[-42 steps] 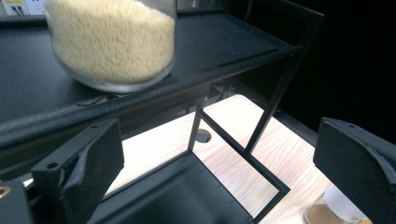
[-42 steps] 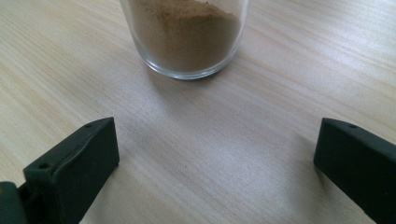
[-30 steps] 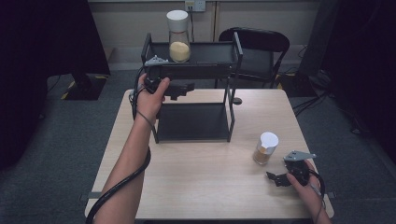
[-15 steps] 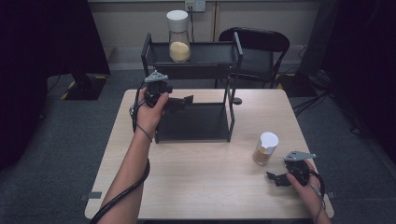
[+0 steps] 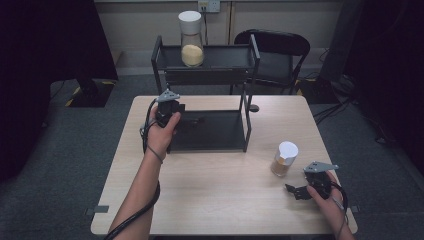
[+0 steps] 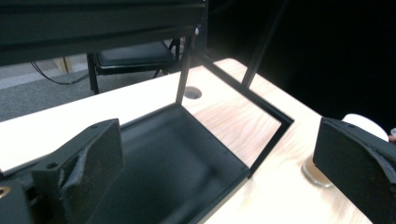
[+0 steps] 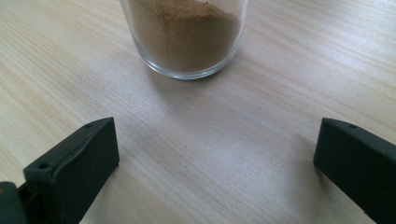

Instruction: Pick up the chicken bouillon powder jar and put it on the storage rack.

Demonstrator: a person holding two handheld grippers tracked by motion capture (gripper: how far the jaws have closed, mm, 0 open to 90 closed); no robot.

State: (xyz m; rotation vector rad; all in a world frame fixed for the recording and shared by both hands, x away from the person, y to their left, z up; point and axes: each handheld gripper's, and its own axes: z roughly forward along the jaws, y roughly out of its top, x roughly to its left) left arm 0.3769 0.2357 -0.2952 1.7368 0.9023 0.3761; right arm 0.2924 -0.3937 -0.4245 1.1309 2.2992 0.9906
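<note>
A black two-tier rack (image 5: 205, 76) stands at the back of the wooden table (image 5: 220, 200). On its top shelf is a tall white-lidded jar (image 5: 191, 40) of yellow grains. My left gripper (image 5: 191, 120) hovers open over the left side of the rack's lower tray (image 6: 159, 154), with nothing between the jaws. A small white-lidded jar (image 5: 285, 159) of brown powder stands on the table at the right. My right gripper (image 5: 295, 191) rests low just in front of it, open and empty. The jar's glass base (image 7: 187, 42) is a short way beyond that gripper (image 7: 215, 158).
A black chair (image 5: 272, 50) stands behind the table's far right side. A round cable hole (image 5: 254, 108) sits beside the rack's right rear leg. Bare wood stretches across the table's front and middle.
My left gripper has come down from the level of the top shelf to the lower tray and drawn nearer. The right gripper and both jars have stayed put.
</note>
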